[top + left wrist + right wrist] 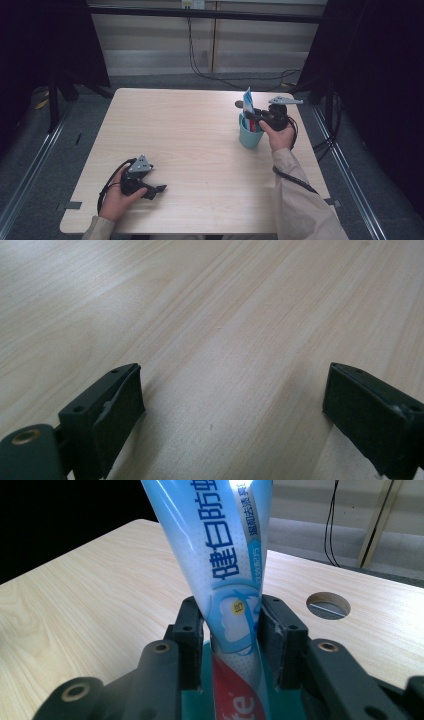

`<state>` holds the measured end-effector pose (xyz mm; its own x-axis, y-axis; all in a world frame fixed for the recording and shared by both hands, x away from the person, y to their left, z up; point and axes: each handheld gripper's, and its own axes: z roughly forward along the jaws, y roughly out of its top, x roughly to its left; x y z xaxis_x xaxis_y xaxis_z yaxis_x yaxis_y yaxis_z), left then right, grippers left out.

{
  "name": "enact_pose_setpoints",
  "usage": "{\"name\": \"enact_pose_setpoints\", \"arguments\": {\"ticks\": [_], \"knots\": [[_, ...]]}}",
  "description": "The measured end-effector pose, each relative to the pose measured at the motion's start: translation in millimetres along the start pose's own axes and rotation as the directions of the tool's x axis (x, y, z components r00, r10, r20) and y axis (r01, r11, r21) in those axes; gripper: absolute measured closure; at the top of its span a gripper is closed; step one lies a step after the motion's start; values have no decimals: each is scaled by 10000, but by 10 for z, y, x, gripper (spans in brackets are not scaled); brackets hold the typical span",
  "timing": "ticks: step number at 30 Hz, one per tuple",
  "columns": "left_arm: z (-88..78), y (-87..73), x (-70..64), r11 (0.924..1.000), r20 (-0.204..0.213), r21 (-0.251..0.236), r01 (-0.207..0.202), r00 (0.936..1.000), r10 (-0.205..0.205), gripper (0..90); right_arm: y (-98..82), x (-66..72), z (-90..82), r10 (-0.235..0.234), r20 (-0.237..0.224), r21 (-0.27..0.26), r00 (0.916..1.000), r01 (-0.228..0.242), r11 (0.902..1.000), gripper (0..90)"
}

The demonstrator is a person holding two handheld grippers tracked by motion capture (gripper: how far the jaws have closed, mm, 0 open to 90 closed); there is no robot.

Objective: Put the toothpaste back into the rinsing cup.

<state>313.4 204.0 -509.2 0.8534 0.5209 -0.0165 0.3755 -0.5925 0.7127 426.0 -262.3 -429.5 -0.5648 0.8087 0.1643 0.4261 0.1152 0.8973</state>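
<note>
The light wooden table [200, 150] carries a teal cup [249, 136] near its right edge, with a blue-and-white toothpaste tube [248, 102] standing upright in it. The right gripper [256, 116] is positioned at the cup's rim, against the tube. The left gripper [156, 190] rests near the front left corner, well apart from the cup.

we log: a light wood table [190, 145] with a round hole [328, 605]; grey carpet [165, 80]; pale wall panels [150, 40] behind; black cables [200, 65] hanging; dark curtains [385, 75] at both sides.
</note>
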Motion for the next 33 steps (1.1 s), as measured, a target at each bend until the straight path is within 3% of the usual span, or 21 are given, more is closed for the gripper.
{"name": "enact_pose_setpoints", "arguments": {"ticks": [33], "knots": [[-1, 1, 0, 10000, -12, 20, -5, 10000, 5, 89, -11, 94, 20, 97, 138, 456, 9999, -103, 9989, 349]]}}
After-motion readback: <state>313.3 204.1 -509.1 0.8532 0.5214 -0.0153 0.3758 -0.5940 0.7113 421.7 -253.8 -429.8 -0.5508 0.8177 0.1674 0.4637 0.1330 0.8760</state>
